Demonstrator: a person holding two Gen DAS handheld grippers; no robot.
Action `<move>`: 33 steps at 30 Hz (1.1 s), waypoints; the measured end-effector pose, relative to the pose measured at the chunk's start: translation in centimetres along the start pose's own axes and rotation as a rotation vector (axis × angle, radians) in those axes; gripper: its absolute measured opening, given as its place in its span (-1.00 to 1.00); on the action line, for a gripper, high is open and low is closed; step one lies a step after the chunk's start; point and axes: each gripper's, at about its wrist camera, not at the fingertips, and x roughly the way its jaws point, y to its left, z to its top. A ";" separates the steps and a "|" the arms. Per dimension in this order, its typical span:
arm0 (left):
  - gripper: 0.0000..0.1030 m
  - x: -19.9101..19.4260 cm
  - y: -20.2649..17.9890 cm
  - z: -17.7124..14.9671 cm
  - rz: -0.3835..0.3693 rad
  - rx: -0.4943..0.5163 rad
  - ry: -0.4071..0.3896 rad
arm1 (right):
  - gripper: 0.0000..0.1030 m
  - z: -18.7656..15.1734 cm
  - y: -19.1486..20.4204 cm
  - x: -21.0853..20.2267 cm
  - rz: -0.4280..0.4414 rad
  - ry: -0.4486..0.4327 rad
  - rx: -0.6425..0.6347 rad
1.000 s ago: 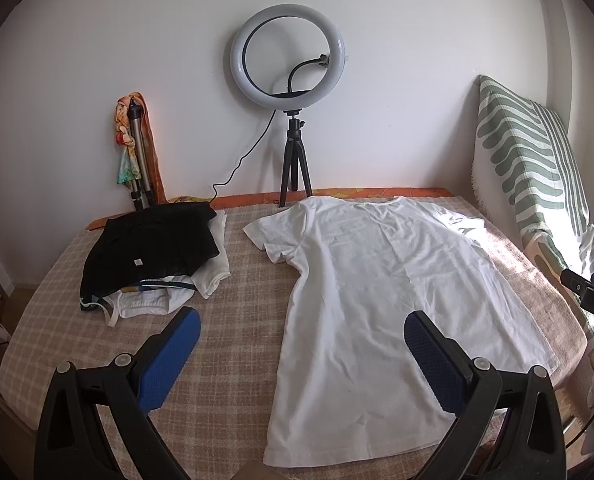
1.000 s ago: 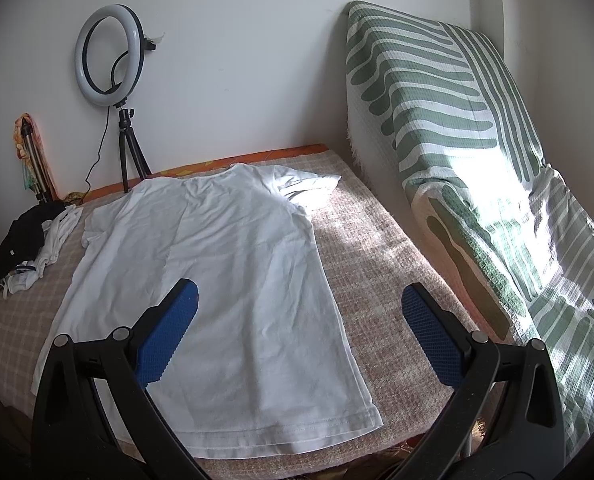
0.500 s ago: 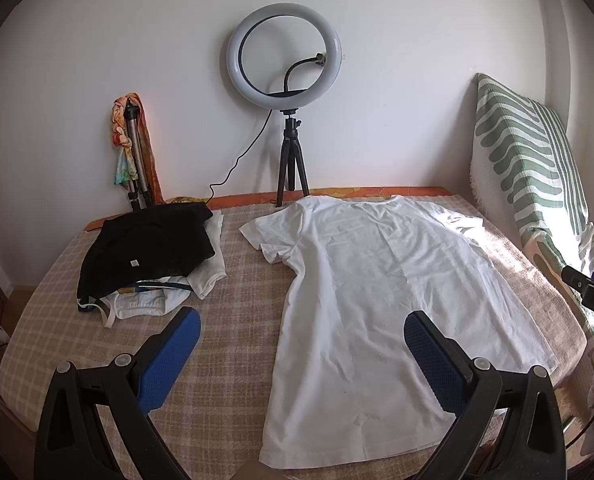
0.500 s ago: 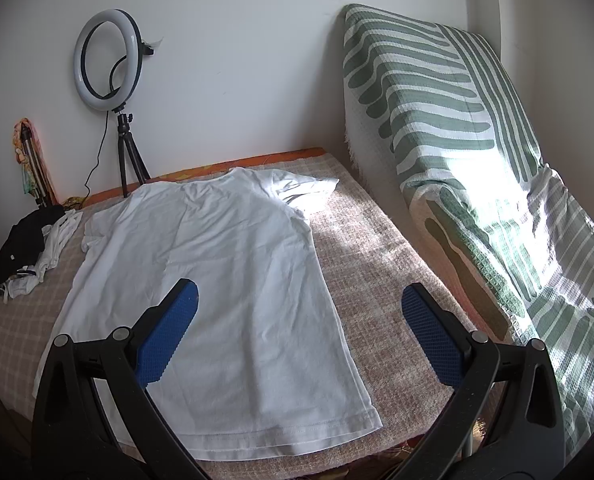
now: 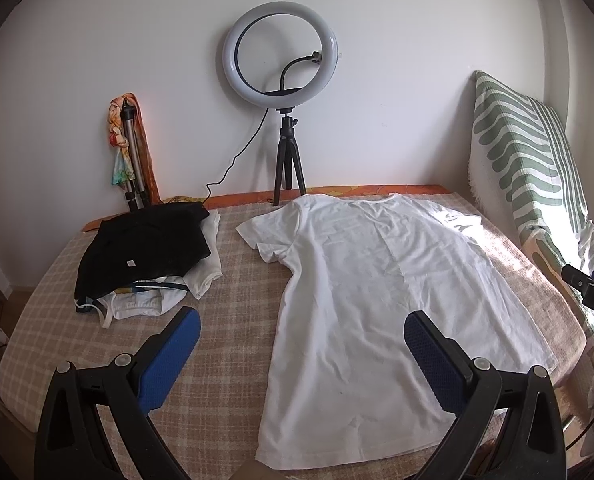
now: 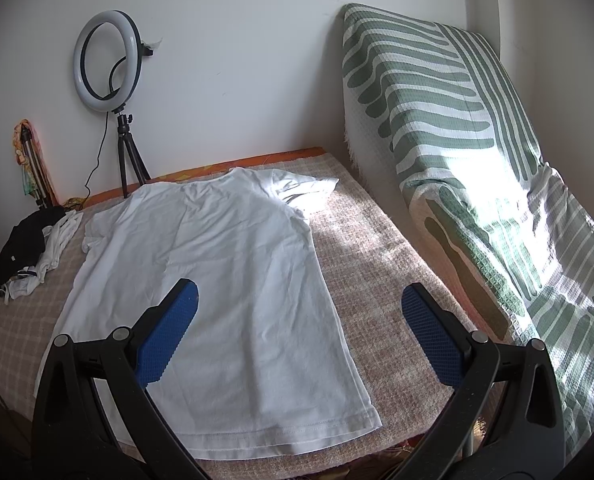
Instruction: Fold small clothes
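A white T-shirt (image 5: 377, 292) lies spread flat on the checked beige bed cover (image 5: 225, 320), collar toward the wall, hem toward me. It also shows in the right wrist view (image 6: 217, 280). My left gripper (image 5: 301, 344) is open and empty, held above the shirt's near left hem. My right gripper (image 6: 299, 320) is open and empty above the shirt's near right hem. A pile of other clothes (image 5: 145, 256), black on top of white, lies at the left; it also shows in the right wrist view (image 6: 29, 248).
A ring light on a small tripod (image 5: 281, 80) stands at the wall behind the shirt. A folded tripod with a coloured scarf (image 5: 127, 152) leans at back left. A green-and-white striped cushion (image 6: 457, 160) leans along the right side. Part of the right gripper (image 5: 589, 292) shows at right.
Both grippers have drifted slightly back and left, so the shirt sits a little further right in view. Both jaws stay open. The shirt has not moved.
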 end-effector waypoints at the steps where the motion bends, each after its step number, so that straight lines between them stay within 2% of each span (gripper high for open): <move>1: 0.99 0.0 0.0 0.0 0.000 0.000 0.000 | 1.00 0.0 0.0 0.0 0.000 -0.001 0.001; 15: 0.99 0.1 0.1 -0.1 0.001 -0.003 0.002 | 1.00 0.4 0.7 -0.1 0.011 -0.008 0.000; 24: 0.99 1.1 1.1 -0.5 -0.007 -0.011 0.030 | 1.00 1.1 1.1 0.5 0.025 -0.002 0.016; 28: 0.99 2.3 2.0 -1.2 0.003 -0.029 0.072 | 1.00 1.6 1.5 0.6 0.068 -0.044 0.005; 33: 0.70 4.5 3.8 -3.2 0.023 -0.085 0.161 | 1.00 2.8 3.4 1.8 0.117 -0.011 -0.058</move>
